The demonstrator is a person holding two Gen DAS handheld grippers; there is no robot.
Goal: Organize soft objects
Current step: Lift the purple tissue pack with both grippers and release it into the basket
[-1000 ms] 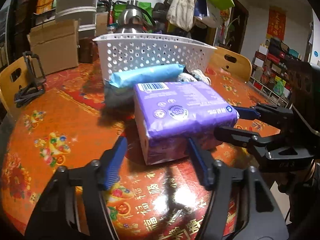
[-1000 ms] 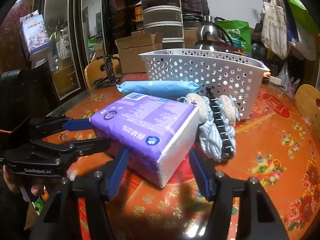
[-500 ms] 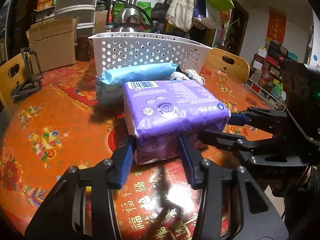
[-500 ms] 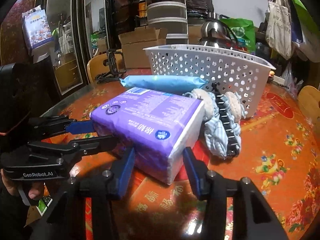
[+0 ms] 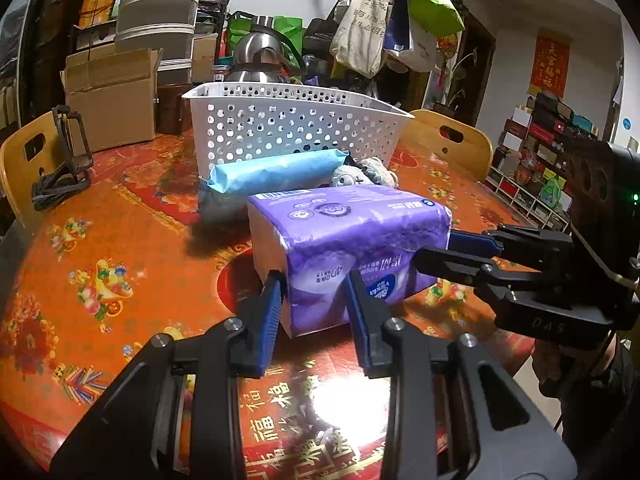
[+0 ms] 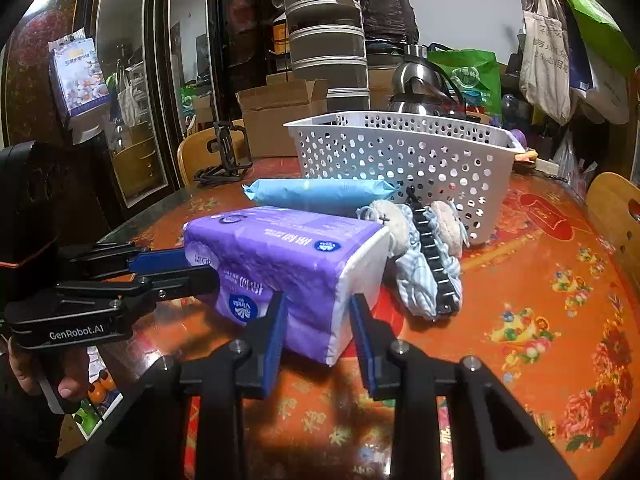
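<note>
1. My left gripper (image 5: pixel 314 292) had just been closing, and its blue pads (image 5: pixel 268 312) pressed into one near corner of the purple tissue pack (image 5: pixel 352 240), pinching the soft wrapper between them.
2. My right gripper (image 6: pixel 318 316) had also just been closing; its jaws stood narrow around the pack's other near corner, where the white end face meets the purple side, and the pads touched the wrapper on both sides.
3. From the left wrist I saw the right gripper coming in from the right side of the pack; from the right wrist the left gripper came in from the left, with a hand (image 6: pixel 48 376) on its grip.
4. The pack lay on the red patterned table (image 5: pixel 120 248), held at both near corners; I could not tell whether it was lifted clear of the cloth.
5. Just behind it lay a light blue packet (image 5: pixel 276 172), lengthwise against the front wall of the white perforated basket (image 5: pixel 296 132).
6. A blue-and-white striped soft toy (image 6: pixel 424 256) lay just beside the pack's far end, in front of the basket.
7. A cardboard box (image 5: pixel 112 96) and a steel kettle (image 5: pixel 260 56) stood beyond the basket.
</note>
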